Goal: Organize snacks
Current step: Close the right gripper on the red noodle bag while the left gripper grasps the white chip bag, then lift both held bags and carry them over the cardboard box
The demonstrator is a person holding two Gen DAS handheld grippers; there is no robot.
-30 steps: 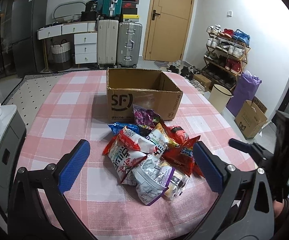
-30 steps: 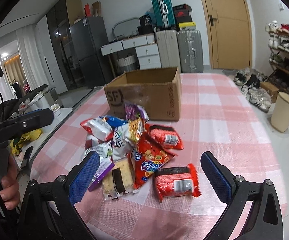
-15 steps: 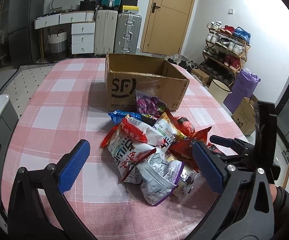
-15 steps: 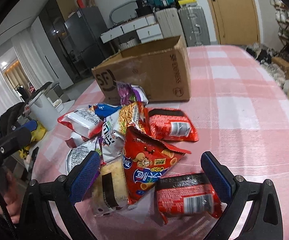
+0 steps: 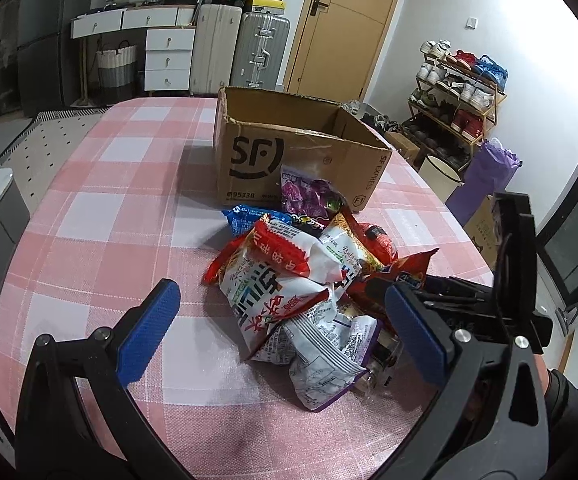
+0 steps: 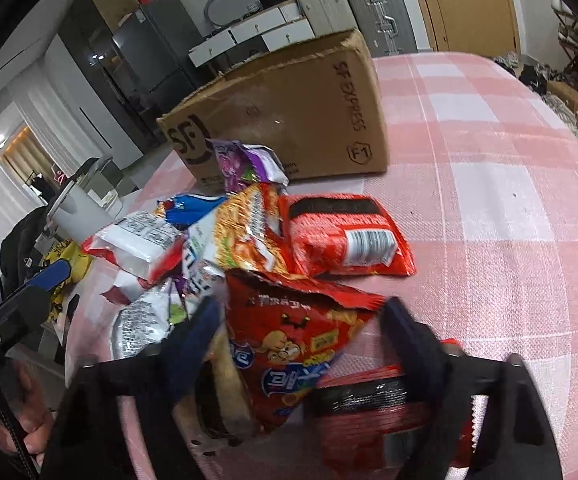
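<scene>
A pile of snack bags (image 5: 305, 276) lies on the pink checked tablecloth (image 5: 101, 216) in front of an open cardboard SF box (image 5: 289, 148). My left gripper (image 5: 281, 332) is open and empty, hovering over the near side of the pile. My right gripper (image 6: 305, 328) is open, its fingers (image 6: 197, 340) straddling a red snack bag with a cartoon animal (image 6: 289, 344); they do not clamp it. A red packet (image 6: 369, 412) lies under the right finger. Another red packet (image 6: 345, 236) and the box (image 6: 289, 112) lie beyond.
The table edge curves off to the right, with a shoe rack (image 5: 461, 92), a purple bag (image 5: 485, 176) and a bin (image 5: 441, 172) on the floor beyond. Suitcases (image 5: 241, 48) and drawers (image 5: 165, 56) stand at the far wall. A white appliance (image 6: 77, 212) sits left of the table.
Both grippers have moved forward and down toward the pile. The right gripper now straddles the red cartoon bag, and its jaws look narrower than before.
</scene>
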